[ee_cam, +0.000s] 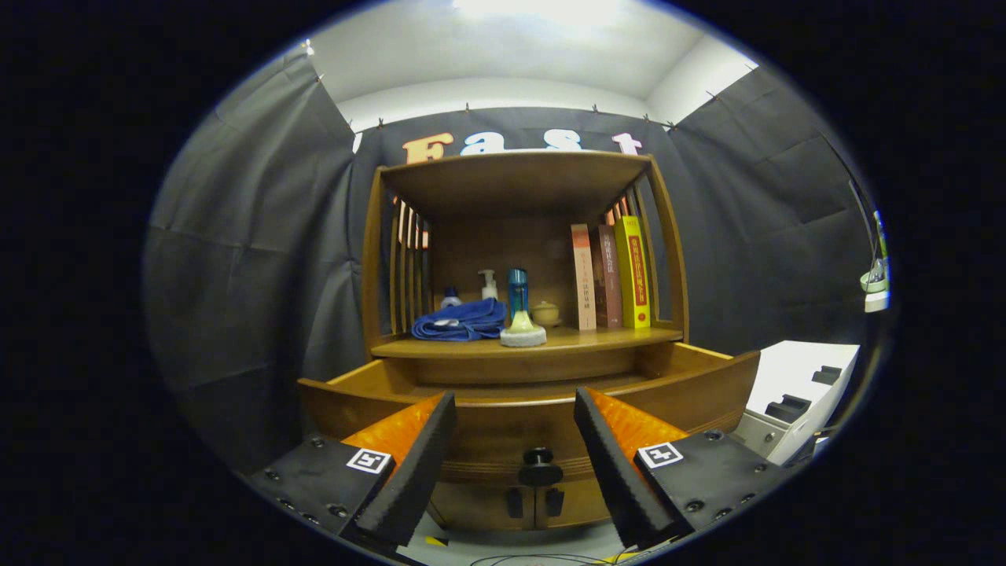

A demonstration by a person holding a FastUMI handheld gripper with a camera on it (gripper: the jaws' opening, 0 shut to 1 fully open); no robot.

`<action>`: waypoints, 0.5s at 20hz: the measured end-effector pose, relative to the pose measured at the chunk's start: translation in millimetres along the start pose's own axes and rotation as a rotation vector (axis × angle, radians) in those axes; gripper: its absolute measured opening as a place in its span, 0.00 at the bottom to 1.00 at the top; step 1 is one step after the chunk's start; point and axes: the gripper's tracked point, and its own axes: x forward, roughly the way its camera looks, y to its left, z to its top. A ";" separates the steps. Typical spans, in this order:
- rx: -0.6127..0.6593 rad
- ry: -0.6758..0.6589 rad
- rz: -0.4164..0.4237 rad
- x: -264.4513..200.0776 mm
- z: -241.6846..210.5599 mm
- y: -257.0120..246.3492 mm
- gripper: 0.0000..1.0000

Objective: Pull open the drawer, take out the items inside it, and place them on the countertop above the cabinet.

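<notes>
1. Here the fingers (515,464) point level at the cabinet, spread wide, holding nothing
2. The drawer (526,409) stands pulled open, its knob (539,467) between the fingers
3. A blue cloth (462,320) lies on the counter (597,339) above

Three upright books (611,277) at the shelf's right, white unit (798,389) right of the cabinet

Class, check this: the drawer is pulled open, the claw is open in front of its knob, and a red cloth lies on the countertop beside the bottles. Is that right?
Not quite. In the gripper view the cloth is blue, not red. The rest stands: the drawer is pulled open, the claw is open in front of the knob, and the cloth lies on the countertop beside the bottles.
</notes>
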 end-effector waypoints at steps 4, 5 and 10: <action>0.027 0.055 -0.021 25.2 -29.3 -16.0 0.98; 0.023 0.061 -0.024 29.8 -32.6 -18.2 0.99; 0.024 0.079 -0.024 42.9 -44.3 -20.3 0.99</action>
